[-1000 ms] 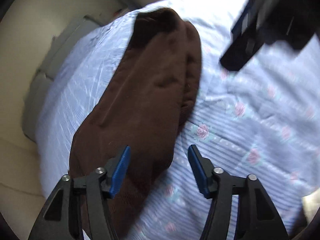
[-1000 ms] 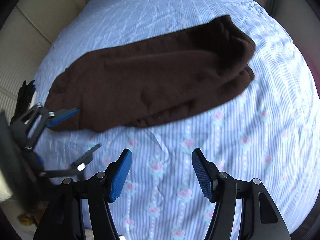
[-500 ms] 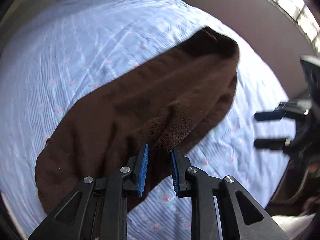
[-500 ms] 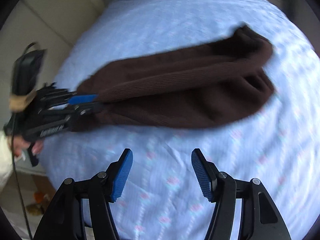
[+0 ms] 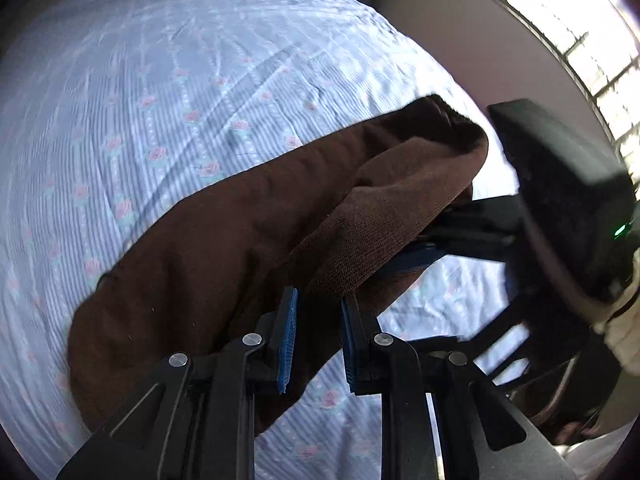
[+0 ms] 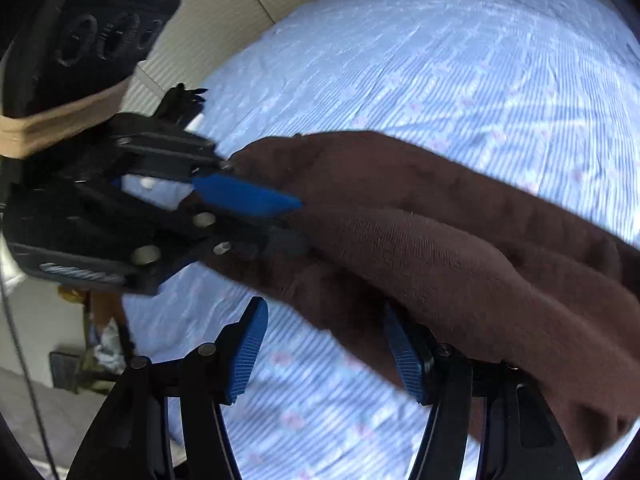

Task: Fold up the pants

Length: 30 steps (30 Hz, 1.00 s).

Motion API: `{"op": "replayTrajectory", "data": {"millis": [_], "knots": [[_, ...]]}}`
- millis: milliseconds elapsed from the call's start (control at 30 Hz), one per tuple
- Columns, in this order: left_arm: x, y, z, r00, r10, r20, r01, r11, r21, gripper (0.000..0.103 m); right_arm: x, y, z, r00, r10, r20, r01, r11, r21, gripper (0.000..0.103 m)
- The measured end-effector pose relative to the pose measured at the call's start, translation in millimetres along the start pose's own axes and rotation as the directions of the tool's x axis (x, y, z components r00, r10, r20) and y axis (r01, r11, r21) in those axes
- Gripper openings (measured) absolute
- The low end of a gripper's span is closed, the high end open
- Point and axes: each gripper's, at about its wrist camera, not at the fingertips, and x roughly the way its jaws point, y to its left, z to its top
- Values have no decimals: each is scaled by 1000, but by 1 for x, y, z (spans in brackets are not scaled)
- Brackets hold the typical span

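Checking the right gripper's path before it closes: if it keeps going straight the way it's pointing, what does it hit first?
Probably the brown pants: the open right gripper points at their near edge, above the bedsheet. Depth is unclear.

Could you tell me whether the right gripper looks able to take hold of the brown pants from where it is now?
Probably yes: the right gripper is open at the edge of the brown pants, with nothing between; the left gripper already clamps a fold.
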Motion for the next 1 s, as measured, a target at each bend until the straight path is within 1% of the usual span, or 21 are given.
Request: {"op": "replayTrajectory", "data": {"millis": [100,133,167,200,233,267,300,333,367,433,467,500,533,567,633,700,767,833,900,967,1000], "knots": [[1,-1,-3,1000,-5,-14,5,1000,2,23,18,6,13,1000,-7,-11,7,1000,-11,62],[0,-2,-5,1000,-6,-24,6,1000,-3,26,26,9,17,1000,15,-18,-15,1000,-10,61],[-3,-1,-8,1000,4,-29,-5,1000,-18,33,31,9,18,999,30,-29,-30,1000,-10,52],[-8,2,-12,999,25,-22,-26,999,-42,42,39,12,13,998,22,-51,-22,1000,-3,48],[-17,6,-18,998,65,5,-65,996,-68,46,45,11,8,997,23,-72,-22,1000,15,46],[-26,12,-25,993,112,32,-109,989,-97,58,52,8,-3,993,42,-111,-36,998,57,42],[-40,25,-37,980,187,60,-176,972,-154,68,54,4,-18,990,66,-121,-51,992,116,36],[-46,36,-46,969,239,68,-222,955,-197,69,55,1,-31,990,85,-113,-65,983,171,33],[-53,49,-57,957,281,66,-257,935,-246,69,54,-3,-46,991,100,-94,-74,967,243,27],[-61,85,-83,940,341,21,-310,877,-366,69,50,-6,-65,992,114,-52,-88,929,361,25],[-62,100,-93,933,361,-2,-330,851,-408,69,47,-5,-70,994,106,-34,-83,910,407,25],[-63,118,-107,920,390,-39,-365,814,-451,69,46,-1,-69,996,81,-29,-62,905,421,25],[-61,125,-113,910,410,-61,-390,799,-457,68,45,7,-67,999,39,-26,-24,904,426,25],[-60,128,-118,906,417,-71,-401,796,-454,68,46,14,-65,999,3,-32,11,907,422,25],[-57,134,-121,927,372,-48,-349,809,-473,68,52,34,-63,995,-74,-70,95,925,368,25],[-50,143,-117,947,321,-3,-277,814,-511,68,56,42,-64,990,-108,-91,134,924,357,25],[-35,154,-113,960,280,6,-231,804,-548,70,56,38,-65,991,-98,-91,127,909,398,25],[-8,164,-114,978,205,-38,-188,786,-589,69,53,35,-63,992,-90,-92,122,894,430,25],[4,166,-122,981,189,-40,-171,756,-632,50,53,33,-67,991,-95,-94,128,882,454,25],[-7,158,-123,975,219,-23,-183,745,-642,32,57,35,-69,990,-109,-88,138,875,465,25],[-23,151,-121,960,281,-14,-226,739,-635,31,53,39,-70,990,-122,-77,144,867,477,25]]}}
